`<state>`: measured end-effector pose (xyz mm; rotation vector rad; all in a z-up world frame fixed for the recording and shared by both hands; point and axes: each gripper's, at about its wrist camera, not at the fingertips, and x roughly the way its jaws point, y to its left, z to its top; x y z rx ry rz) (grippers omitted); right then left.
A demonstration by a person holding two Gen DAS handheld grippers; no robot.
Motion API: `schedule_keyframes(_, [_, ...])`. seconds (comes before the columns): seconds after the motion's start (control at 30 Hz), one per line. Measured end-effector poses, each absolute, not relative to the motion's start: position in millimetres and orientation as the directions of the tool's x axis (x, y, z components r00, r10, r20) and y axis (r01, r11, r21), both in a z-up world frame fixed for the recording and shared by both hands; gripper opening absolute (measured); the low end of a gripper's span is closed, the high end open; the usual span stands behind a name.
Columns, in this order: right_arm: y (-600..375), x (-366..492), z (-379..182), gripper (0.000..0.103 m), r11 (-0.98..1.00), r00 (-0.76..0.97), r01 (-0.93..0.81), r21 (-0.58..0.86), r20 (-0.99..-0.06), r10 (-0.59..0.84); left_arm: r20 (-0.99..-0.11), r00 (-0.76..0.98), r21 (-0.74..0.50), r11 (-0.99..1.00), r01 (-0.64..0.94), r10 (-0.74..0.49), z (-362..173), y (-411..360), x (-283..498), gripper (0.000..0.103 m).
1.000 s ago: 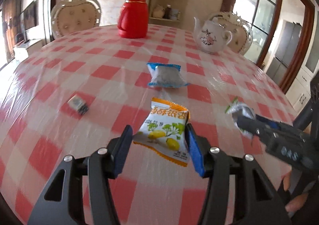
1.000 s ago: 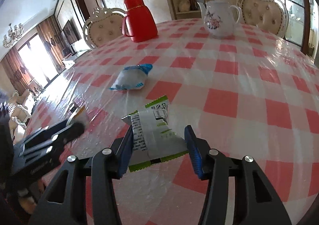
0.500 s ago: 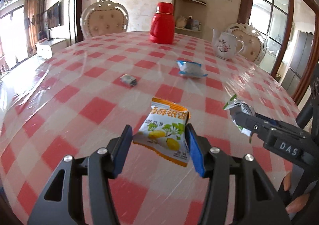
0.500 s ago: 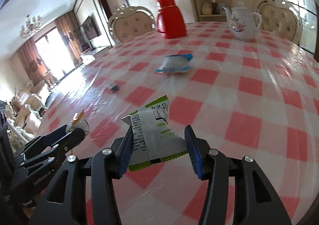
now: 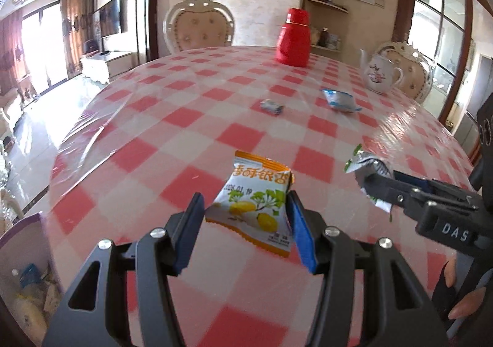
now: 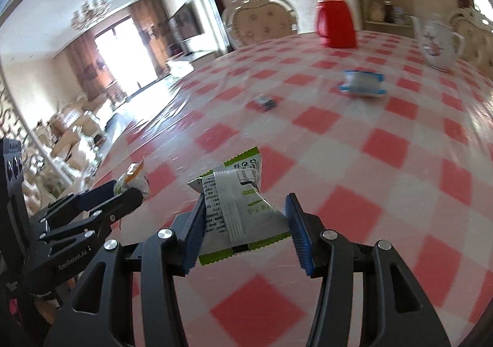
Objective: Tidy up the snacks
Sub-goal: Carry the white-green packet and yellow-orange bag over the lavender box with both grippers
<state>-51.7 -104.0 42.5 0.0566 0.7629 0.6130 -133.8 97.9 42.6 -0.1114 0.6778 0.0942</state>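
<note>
Snacks are in both claws: the left gripper [image 5: 246, 217] is clenched on an orange-and-yellow snack packet [image 5: 255, 202], the right gripper [image 6: 245, 223] on a green-and-white snack packet [image 6: 237, 202], both lifted above the checked table [image 5: 172, 143]. Over the last second both have pulled back toward the near left edge, bringing a purple-rimmed box [image 5: 27, 273] of packets into view at lower left, probably the drop-off. A blue-edged packet [image 5: 339, 99] and a small wrapped sweet [image 5: 271, 106] remain far off. The box is cut off; its contents are blurry.
</note>
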Motion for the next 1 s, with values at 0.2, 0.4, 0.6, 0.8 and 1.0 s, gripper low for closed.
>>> schedule_keyframes(0.2, [-60,-69,40,0.050,0.776,0.502,-0.581,0.245,-0.643,0.579,-0.633,0.768,-0.074,0.981,-0.179,0.092,43,127,-156,0.055])
schedule_keyframes(0.4, [-28,-83,35,0.050,0.738,0.458,-0.635,0.229,-0.658,0.598,-0.638,0.760,-0.076,0.971,-0.225,0.126,39,152,-177,0.055])
schedule_keyframes(0.6, [0,-94,34,0.050,0.702,0.422,-0.678,0.217,-0.667,0.614,-0.648,0.745,-0.078,0.960,-0.269,0.157,34,174,-194,0.055])
schedule_keyframes(0.8, [33,-113,33,0.050,0.644,0.373,-0.738,0.202,-0.673,0.639,-0.660,0.725,-0.077,0.943,-0.325,0.196,28,201,-216,0.055])
schedule_keyframes(1.0, [71,-142,33,0.050,0.555,0.307,-0.813,0.177,-0.680,0.666,-0.687,0.678,-0.064,0.909,-0.413,0.260,18,238,-245,0.055])
